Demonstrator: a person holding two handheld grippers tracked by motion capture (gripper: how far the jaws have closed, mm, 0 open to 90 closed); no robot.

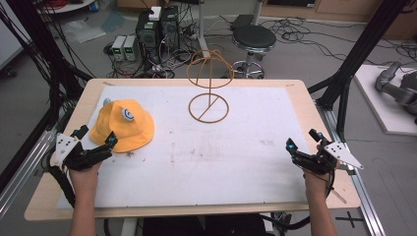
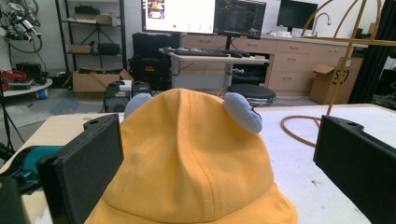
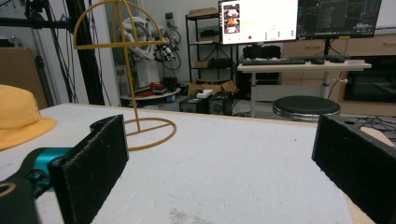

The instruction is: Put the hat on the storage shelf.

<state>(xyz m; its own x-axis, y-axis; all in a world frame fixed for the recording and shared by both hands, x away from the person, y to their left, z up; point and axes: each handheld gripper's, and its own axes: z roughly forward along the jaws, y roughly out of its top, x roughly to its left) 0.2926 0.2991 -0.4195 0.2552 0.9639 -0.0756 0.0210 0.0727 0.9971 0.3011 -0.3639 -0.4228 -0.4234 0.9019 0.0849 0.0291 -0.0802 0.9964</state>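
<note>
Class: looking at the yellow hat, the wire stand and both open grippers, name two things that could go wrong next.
1. The left gripper is open around the hat; soft fabric may slip or bunch when pinched.
2. The wire stand looks light and thin; pulling a hat over it could tip it, with the right gripper far away.

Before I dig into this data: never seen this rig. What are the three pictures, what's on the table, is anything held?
No robot here: a person holds a two-jaw gripper in each hand. The high view looks down on the table from above the person's side; the left gripper sits at the left edge, the right gripper at the right. The other two pictures come from cameras riding on each gripper, looking out between its black jaws.

On the white-covered wooden table lie a yellow fabric bucket hat with small blue-grey ears and an upright golden wire hat stand with a ring base.

Nothing is held. Both grippers are open; the left gripper view shows the hat just ahead, between its spread jaws.
</note>
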